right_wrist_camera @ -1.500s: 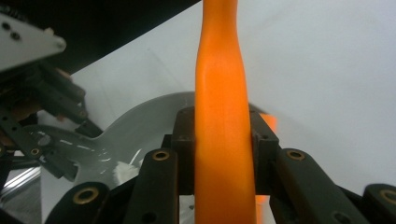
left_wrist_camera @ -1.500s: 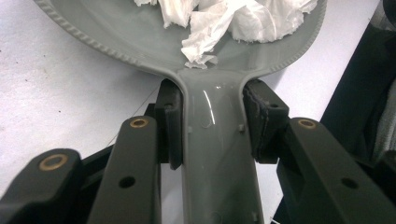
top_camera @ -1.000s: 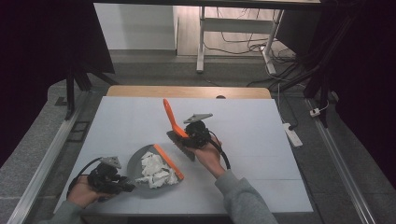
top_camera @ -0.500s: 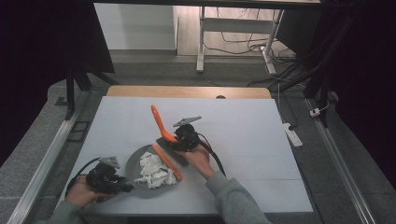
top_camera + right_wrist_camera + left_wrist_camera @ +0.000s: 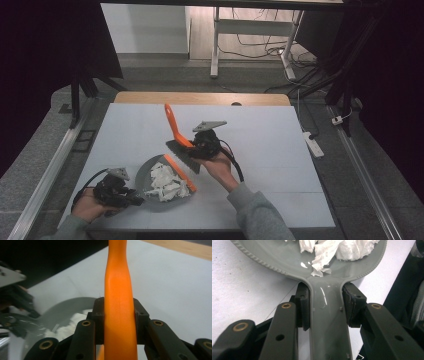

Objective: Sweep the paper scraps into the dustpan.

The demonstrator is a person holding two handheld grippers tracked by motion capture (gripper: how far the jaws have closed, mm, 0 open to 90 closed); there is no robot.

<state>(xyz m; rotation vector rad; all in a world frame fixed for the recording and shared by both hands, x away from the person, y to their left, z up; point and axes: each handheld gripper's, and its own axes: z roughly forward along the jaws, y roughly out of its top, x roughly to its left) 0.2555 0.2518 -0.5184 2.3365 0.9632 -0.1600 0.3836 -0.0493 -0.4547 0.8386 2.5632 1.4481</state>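
Right gripper (image 5: 196, 145), jaws clamped on an orange-handled, dark-bristled plastic brush (image 5: 176, 131), poises beside the bench's near-left grey plastic dustpan (image 5: 146, 173) of crumpled white paper (image 5: 166, 182), its handle clamped in the left gripper (image 5: 131, 198).

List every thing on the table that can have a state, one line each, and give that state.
Dustpan: flat on the table, loaded.
Paper scraps: crumpled, piled inside the dustpan.
Brush: held with its orange handle pointing up, bristles by the dustpan's orange lip.
Left gripper: shut on the dustpan's handle.
Right gripper: shut on the brush handle.
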